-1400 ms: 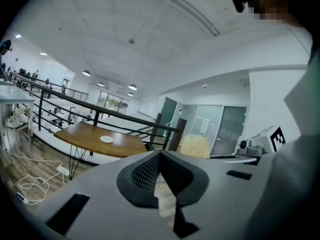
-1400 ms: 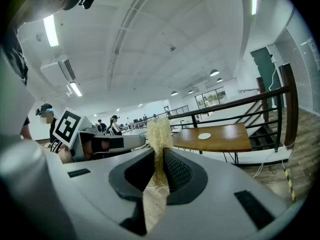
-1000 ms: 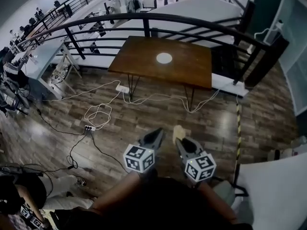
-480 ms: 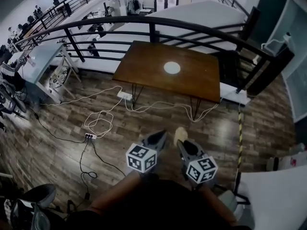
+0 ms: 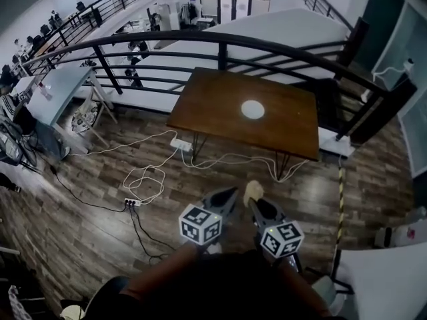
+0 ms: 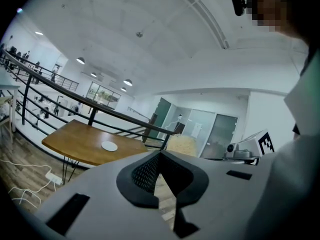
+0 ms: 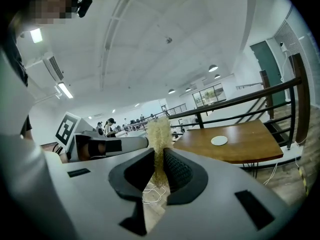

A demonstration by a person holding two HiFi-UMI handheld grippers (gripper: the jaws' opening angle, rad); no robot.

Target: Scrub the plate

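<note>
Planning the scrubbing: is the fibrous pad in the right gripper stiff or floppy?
Probably light and squashy: the fibrous pad looks airy, pinched thin in the right gripper. Likely stiffish, since its free end stands up without drooping.

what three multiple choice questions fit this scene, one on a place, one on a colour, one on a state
1. Where is the plate?
A on the floor
B on the wooden table
C on a chair

2. What colour is the plate?
A white
B blue
C black

3. How is the right gripper?
A open and empty
B shut on the plate
C shut on the straw-coloured scrubber

Answers:
1 B, the plate lies near the middle of the tabletop.
2 A, it shows as a white disc on brown wood.
3 C, the right gripper view shows the scrubber's fibres pinched between the jaws.
</note>
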